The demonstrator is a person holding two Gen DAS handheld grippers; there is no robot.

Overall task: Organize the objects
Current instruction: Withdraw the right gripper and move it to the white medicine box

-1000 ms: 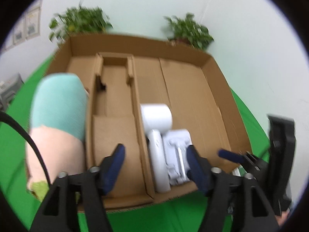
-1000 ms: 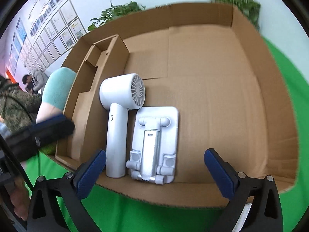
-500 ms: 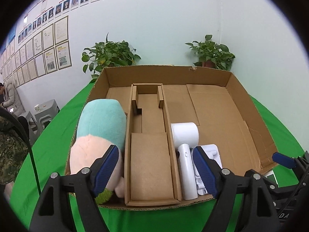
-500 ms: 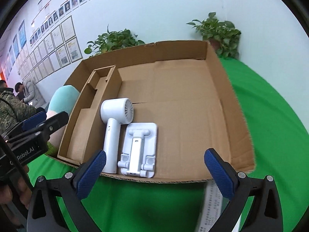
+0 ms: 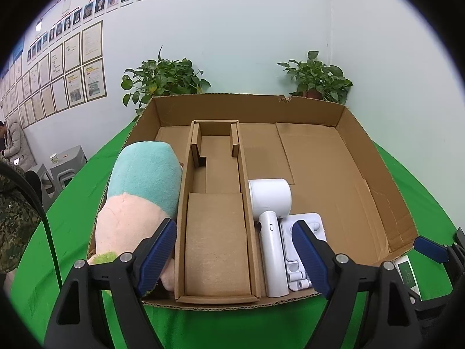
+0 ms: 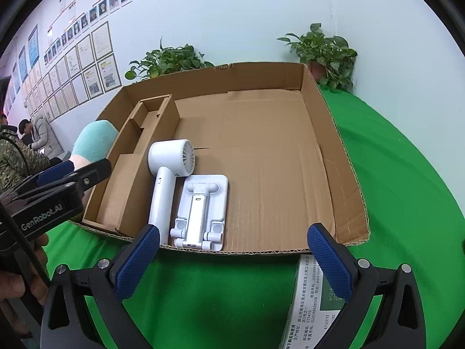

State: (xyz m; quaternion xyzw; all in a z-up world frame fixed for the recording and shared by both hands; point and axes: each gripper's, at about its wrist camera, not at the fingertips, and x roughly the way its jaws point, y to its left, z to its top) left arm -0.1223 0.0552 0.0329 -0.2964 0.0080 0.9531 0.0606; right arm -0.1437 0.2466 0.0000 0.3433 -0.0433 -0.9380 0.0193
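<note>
Both grippers hang in front of the cardboard box (image 5: 377, 174) on the green cloth (image 6: 407, 189), holding nothing. Left gripper (image 5: 235, 257) fingers spread wide; right gripper (image 6: 232, 261) fingers spread wide too. In the box: plush toy (image 5: 139, 197) in the left compartment, white handheld fan (image 6: 167, 180) lying flat beside the middle divider, white phone stand (image 6: 200, 212) touching its right side. A printed carton (image 6: 311, 305) lies on the cloth under the right gripper, outside the box.

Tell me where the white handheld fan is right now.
The white handheld fan lies flat in the cardboard box, in its large right compartment, near the front edge. It rests against the cardboard divider on its left, with the white phone stand alongside on its right.
</note>
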